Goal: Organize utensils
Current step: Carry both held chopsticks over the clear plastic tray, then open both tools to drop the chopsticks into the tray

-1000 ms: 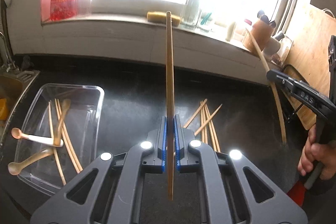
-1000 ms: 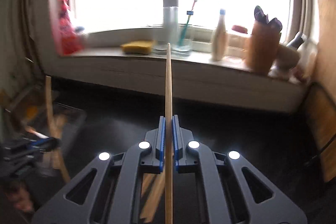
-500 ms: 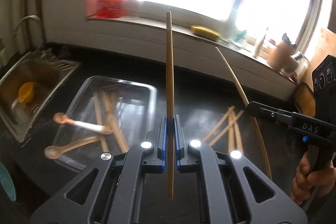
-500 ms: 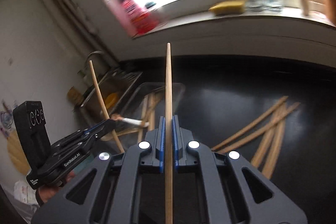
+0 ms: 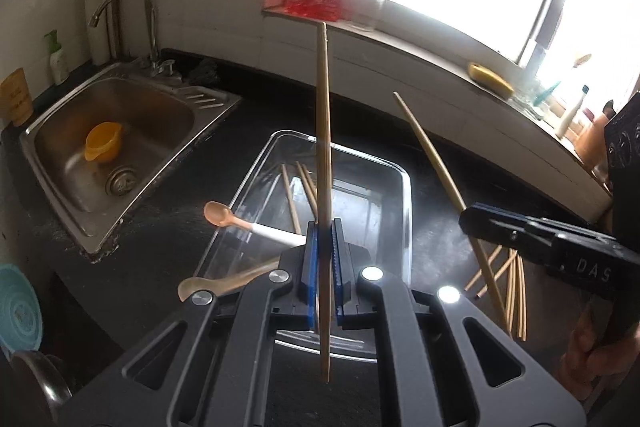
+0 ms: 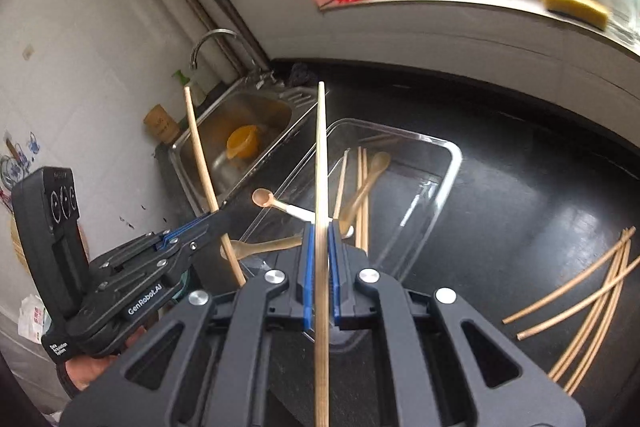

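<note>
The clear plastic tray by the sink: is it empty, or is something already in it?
Not empty. The clear tray holds several chopsticks and a wooden spoon; two more spoons rest across its rim.

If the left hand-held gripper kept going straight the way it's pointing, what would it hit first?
Probably the clear plastic rectangular container on the black countertop: the left hand-held gripper, shut on a wooden chopstick, aims down into it. The chopstick tip would likely touch first, though depth is unclear.

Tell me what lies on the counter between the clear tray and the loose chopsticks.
Nothing: in the right wrist view, bare black counter separates the clear tray from the loose chopsticks.
</note>
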`<state>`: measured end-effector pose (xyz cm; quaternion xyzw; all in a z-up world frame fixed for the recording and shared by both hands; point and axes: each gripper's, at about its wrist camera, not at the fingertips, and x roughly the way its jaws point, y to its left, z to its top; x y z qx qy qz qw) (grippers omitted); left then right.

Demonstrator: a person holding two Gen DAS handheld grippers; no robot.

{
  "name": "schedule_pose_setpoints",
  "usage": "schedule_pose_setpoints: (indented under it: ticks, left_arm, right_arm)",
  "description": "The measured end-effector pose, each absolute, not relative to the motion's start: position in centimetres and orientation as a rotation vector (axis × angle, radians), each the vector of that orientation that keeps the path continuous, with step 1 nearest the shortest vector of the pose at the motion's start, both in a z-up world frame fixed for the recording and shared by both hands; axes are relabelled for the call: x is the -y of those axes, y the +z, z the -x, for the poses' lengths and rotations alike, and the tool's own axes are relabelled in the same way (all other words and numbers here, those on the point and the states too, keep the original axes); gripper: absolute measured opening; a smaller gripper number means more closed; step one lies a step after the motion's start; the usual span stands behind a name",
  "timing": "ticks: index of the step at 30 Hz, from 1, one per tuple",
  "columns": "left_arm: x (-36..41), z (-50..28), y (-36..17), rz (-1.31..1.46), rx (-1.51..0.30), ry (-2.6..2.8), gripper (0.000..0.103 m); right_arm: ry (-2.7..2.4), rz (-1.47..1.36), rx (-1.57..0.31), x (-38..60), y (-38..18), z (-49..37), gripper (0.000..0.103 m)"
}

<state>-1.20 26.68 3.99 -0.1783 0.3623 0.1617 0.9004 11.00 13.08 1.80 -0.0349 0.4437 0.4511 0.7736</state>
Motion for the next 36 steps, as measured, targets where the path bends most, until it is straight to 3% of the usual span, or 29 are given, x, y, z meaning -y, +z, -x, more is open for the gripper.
schedule_pose_setpoints:
  ticks: [15,28,30,31,32,33,34,36]
  left_arm:
    - [-30.2,-2.9,1.6,0.407,-0.793,0.327,0.006]
    - [-31.9,-7.3,-3.6,0.466,-0.922,0.333,0.007]
    - [-32.2,-7.0,-3.5,0.441,-0.940,0.369,0.021]
    - [-32.5,-6.5,-3.2,0.435,-0.932,0.388,0.051]
    - [-32.8,-5.5,-2.4,0.433,-0.896,0.411,0.071]
    - [-33.0,-4.7,-1.6,0.428,-0.857,0.427,0.087]
    - [-33.1,-4.0,-1.0,0.414,-0.833,0.443,0.087]
    - [-33.0,-2.6,0.0,0.397,-0.811,0.468,0.087]
  right_arm:
    - [0.953,0.109,-1.048,-18.3,-1.4,-13.9,0.008]
    - [0.891,0.109,-1.156,-20.3,-5.4,-17.5,0.008]
    - [0.881,0.086,-1.202,-19.8,-5.3,-18.3,0.009]
    - [0.878,0.076,-1.201,-19.4,-5.1,-18.5,0.021]
    - [0.884,0.058,-1.182,-18.7,-4.5,-18.7,0.037]
    - [0.880,0.031,-1.145,-17.9,-3.7,-18.9,0.074]
    - [0.871,0.015,-1.094,-17.0,-2.7,-18.8,0.082]
    - [0.880,0.012,-1.055,-15.6,-1.5,-18.5,0.082]
